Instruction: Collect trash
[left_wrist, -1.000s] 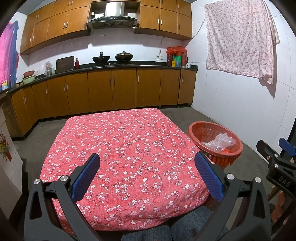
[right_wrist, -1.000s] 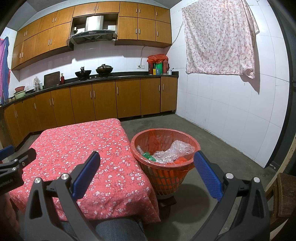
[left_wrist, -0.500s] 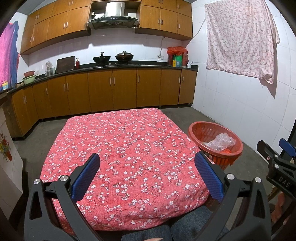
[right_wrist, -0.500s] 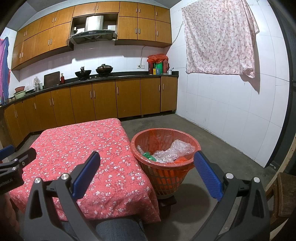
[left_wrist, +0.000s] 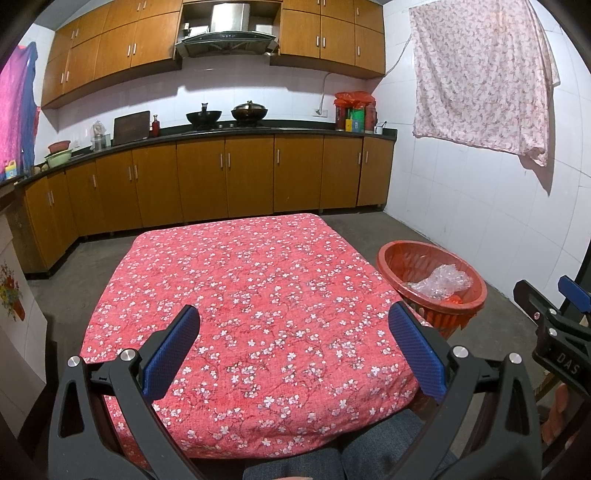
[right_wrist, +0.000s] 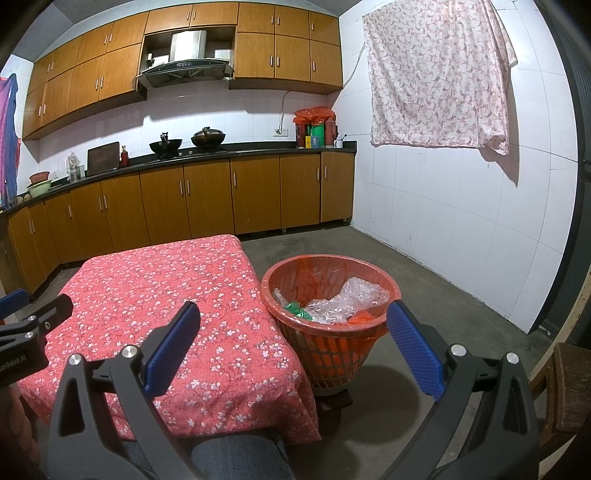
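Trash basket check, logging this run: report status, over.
Left gripper open, empty. Right gripper open, empty. Red basket beside table, holds plastic wrap. Nothing in the way.

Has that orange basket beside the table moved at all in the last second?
No. The orange basket sits at the same spot beside the red tablecloth.

The round orange-red plastic lattice basket (right_wrist: 332, 325) stands upright on the floor just beside the table — holding crumpled clear bubble wrap (right_wrist: 347, 299), green and orange scraps.
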